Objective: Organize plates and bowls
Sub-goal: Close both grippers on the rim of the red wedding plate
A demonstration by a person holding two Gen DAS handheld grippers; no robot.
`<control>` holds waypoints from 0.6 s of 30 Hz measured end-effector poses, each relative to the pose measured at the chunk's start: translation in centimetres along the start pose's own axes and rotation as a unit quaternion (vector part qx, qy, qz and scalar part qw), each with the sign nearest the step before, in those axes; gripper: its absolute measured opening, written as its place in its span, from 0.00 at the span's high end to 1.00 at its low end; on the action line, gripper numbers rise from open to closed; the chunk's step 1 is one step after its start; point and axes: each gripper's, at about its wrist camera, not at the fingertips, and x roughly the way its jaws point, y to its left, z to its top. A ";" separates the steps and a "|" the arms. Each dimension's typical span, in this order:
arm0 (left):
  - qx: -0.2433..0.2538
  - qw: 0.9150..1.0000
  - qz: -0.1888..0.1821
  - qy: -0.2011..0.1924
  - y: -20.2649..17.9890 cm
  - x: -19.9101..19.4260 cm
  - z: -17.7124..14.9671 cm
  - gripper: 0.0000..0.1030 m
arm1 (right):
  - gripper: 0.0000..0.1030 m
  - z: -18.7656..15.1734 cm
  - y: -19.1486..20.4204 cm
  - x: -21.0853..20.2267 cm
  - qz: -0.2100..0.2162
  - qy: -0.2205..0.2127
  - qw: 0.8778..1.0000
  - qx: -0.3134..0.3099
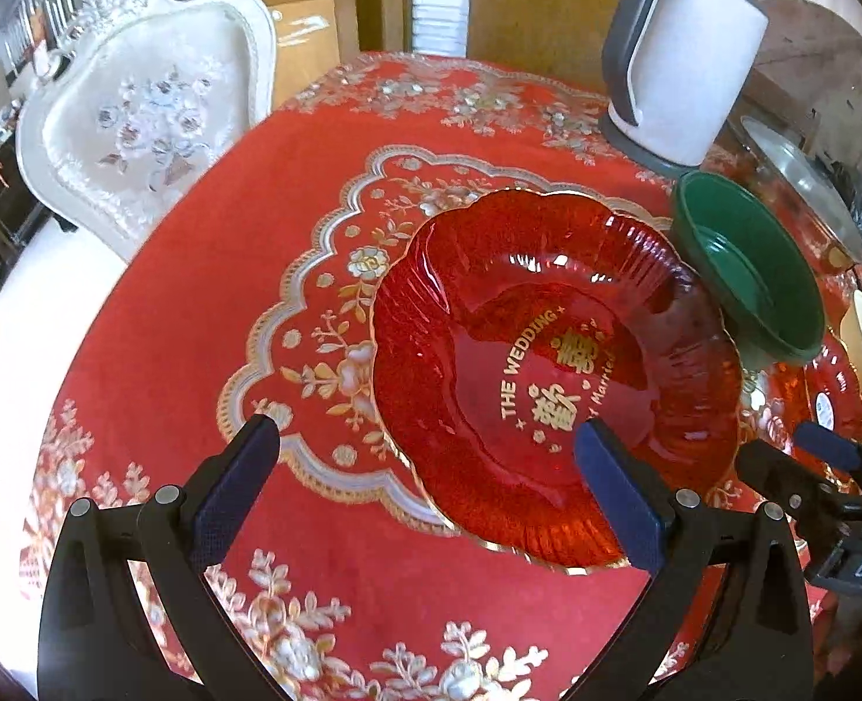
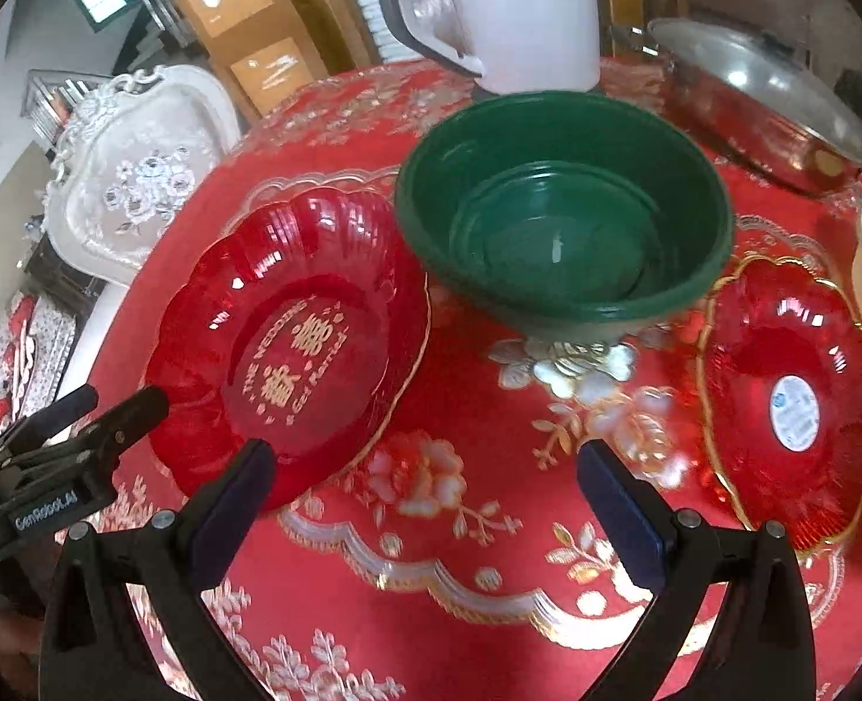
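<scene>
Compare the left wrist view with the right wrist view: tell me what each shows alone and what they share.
Only the left wrist view shows the whole white kettle with its grey handle. Only the right wrist view shows the whole second red plate with its sticker. Both show the red wedding plate, the green bowl, the lidded steel pot and the white chair.

Stacked red plates (image 2: pixel 291 339), green bowl (image 2: pixel 559 216), another red plate (image 2: pixel 793 403), all upright.

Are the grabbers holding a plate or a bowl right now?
No. The left gripper and right gripper both have open jaws with nothing between them.
</scene>
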 end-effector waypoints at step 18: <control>0.008 0.998 -0.036 0.044 1.3 5.6 3.3 0.01 | 0.27 2.1 1.3 4.3 -0.008 0.029 0.999 0.016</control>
